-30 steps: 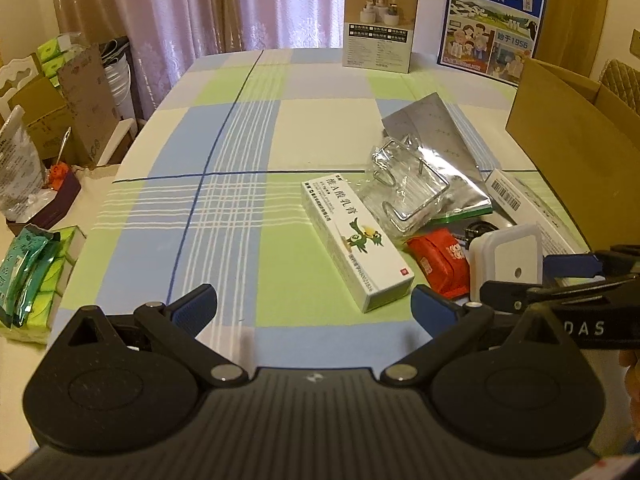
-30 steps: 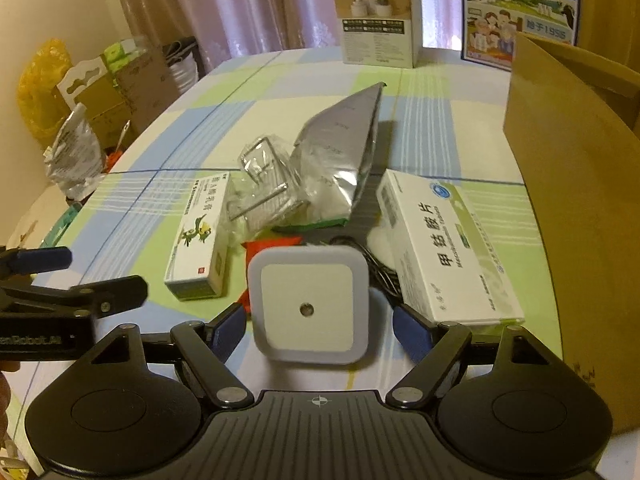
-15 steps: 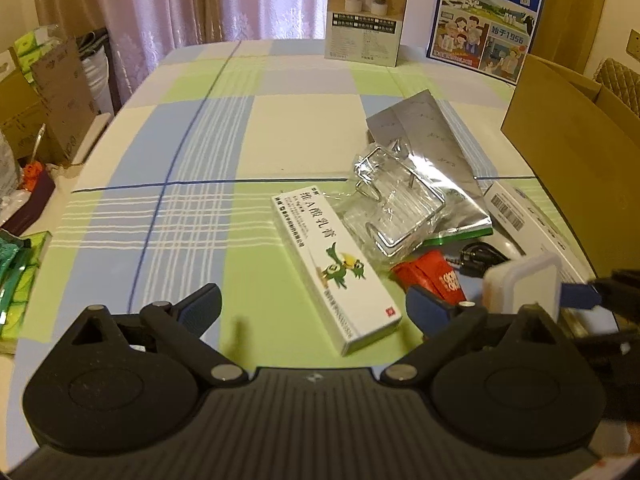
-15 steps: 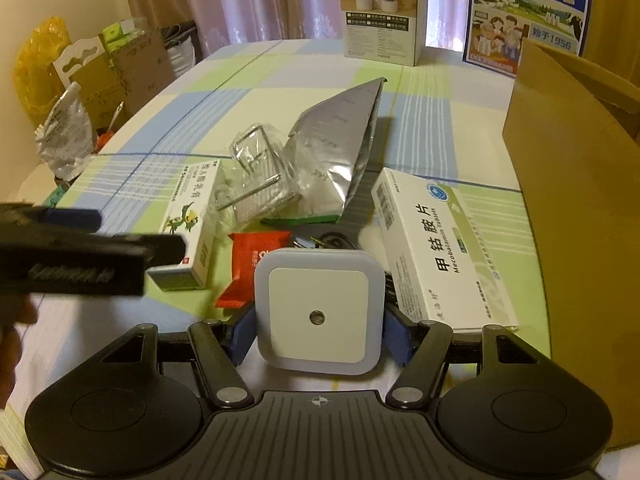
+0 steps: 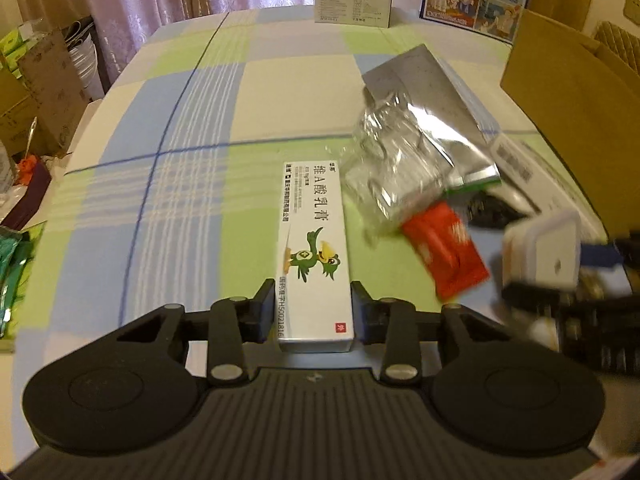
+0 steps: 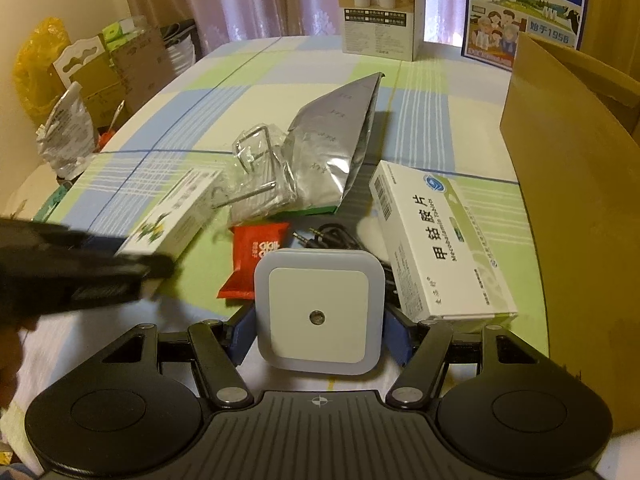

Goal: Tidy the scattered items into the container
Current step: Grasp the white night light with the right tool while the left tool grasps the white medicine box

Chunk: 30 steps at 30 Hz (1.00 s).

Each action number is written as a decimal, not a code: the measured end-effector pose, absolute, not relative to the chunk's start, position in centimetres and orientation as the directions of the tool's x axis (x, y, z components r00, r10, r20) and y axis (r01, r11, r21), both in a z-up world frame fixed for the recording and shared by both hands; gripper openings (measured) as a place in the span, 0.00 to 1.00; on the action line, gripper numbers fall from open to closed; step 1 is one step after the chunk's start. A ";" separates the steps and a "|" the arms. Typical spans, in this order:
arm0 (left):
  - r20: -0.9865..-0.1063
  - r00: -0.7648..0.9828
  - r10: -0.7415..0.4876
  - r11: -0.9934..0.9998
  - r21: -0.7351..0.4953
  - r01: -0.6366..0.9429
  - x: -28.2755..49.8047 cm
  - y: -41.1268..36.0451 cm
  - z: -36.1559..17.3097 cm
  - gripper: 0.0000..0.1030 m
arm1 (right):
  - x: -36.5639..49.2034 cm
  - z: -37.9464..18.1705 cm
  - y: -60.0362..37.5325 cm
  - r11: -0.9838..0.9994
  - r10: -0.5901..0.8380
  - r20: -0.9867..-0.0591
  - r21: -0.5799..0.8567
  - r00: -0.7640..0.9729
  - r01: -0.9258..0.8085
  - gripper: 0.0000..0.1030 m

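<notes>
My left gripper (image 5: pixel 314 312) is shut on the near end of a long white ointment box with a green bird (image 5: pixel 314 248), which lies on the checked tablecloth. My right gripper (image 6: pixel 318 334) is shut on a square white night light (image 6: pixel 319 312) and holds it above the table; the light also shows blurred in the left wrist view (image 5: pixel 544 252). The open cardboard box (image 6: pixel 576 184) stands at the right. A white medicine box (image 6: pixel 440 240), a red sachet (image 6: pixel 256 256), a black audio cable (image 6: pixel 328 236), a silver foil pouch (image 6: pixel 340 136) and a clear bag with a wire rack (image 6: pixel 260 184) lie between.
A product carton (image 6: pixel 380 12) and a blue milk carton box (image 6: pixel 528 4) stand at the table's far edge. Cardboard boxes and bags (image 6: pixel 92 80) crowd the floor left of the table. Green tissue packs (image 5: pixel 16 264) lie at the left edge.
My left gripper has moved right and forward and closed on the ointment box. My right gripper has lifted the night light slightly, still shut on it.
</notes>
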<state>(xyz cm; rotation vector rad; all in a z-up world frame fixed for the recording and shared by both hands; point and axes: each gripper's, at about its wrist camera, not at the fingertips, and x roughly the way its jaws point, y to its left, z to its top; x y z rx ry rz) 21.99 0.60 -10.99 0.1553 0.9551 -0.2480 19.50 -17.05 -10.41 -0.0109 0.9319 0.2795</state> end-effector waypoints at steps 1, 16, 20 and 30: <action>-0.824 0.550 -0.138 0.960 0.026 0.279 21.2 0.8 -10.9 0.32 | 19.4 -10.4 -17.0 0.964 0.233 -0.794 0.110 0.561 -0.244 0.61; -0.818 0.562 -0.124 0.963 0.037 0.267 20.4 0.5 -10.8 0.43 | 19.6 -11.3 -16.4 0.964 0.202 -0.810 0.066 0.551 -0.256 0.61; -0.822 0.557 -0.119 0.964 0.038 0.263 21.1 0.4 -11.2 0.43 | 19.7 -11.5 -16.4 0.964 0.204 -0.815 0.071 0.543 -0.256 0.61; -0.832 0.543 -0.115 0.967 0.031 0.252 21.3 0.4 -11.3 0.32 | 19.8 -11.5 -16.5 0.964 0.203 -0.820 0.071 0.535 -0.256 0.60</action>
